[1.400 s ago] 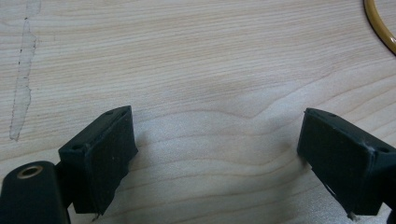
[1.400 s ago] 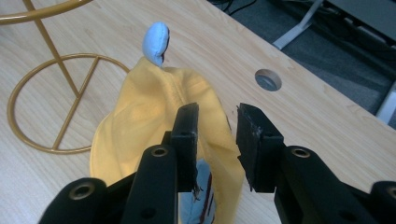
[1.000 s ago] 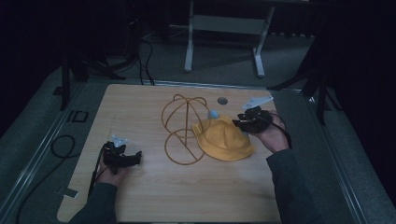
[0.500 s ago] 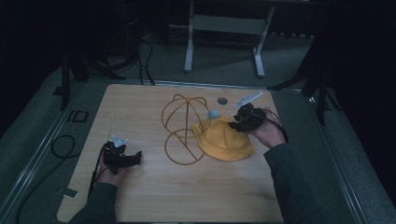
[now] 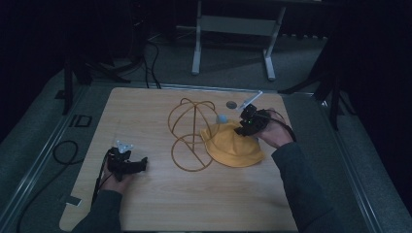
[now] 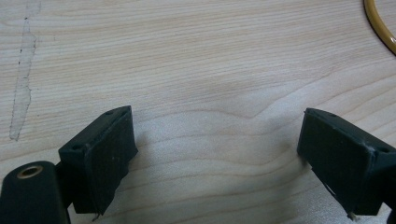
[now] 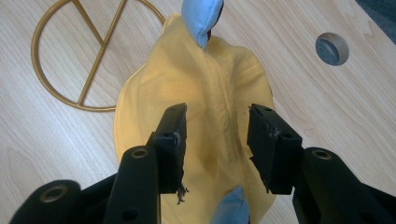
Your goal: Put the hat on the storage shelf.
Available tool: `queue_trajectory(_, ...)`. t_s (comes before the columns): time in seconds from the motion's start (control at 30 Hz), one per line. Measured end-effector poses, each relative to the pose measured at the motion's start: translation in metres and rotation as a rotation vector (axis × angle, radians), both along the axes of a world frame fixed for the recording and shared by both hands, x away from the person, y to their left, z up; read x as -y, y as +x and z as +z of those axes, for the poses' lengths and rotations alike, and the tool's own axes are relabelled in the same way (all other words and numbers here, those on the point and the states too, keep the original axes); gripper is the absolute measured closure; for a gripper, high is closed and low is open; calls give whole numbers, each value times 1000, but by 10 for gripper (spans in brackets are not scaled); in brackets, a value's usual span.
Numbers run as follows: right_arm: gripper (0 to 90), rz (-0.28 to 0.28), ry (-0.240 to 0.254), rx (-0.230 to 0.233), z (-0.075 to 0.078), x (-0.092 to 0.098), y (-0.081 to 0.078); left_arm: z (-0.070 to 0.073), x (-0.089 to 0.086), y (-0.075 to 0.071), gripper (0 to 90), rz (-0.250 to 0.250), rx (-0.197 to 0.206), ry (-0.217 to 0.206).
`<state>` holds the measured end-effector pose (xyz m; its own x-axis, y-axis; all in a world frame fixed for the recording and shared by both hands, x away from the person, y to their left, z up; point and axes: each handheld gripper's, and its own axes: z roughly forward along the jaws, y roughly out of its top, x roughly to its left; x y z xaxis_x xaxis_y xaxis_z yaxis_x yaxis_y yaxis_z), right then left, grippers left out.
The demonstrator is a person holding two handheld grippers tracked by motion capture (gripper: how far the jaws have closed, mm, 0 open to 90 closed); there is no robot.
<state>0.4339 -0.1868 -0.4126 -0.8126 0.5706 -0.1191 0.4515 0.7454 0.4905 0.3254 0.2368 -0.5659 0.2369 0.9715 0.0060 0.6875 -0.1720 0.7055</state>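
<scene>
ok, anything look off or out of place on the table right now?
One thing: the yellow fabric hat lies crumpled on the wooden table, beside the gold wire hat stand rather than on it. The right tongs have just been opening and straddle a ridge of its cloth. The left tongs are open over bare wood.

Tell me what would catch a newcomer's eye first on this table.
The floppy yellow fabric hat with pale blue tabs lies right of centre on the light wooden table, under the open right claw, whose jaws have just been opening. Left of it stands a gold wire dome-shaped hat stand.
</scene>
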Motion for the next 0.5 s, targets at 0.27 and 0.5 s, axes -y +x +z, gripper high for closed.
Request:
queue_trajectory(0.27, 575, 18, -69, -54, -3, -12, 10, 0, 0, 0, 114, 0, -1, -1)
queue_trajectory(0.5, 589, 13, -136, -122, -8, -19, 24, 0, 0, 0, 115, 1, 0, -1)
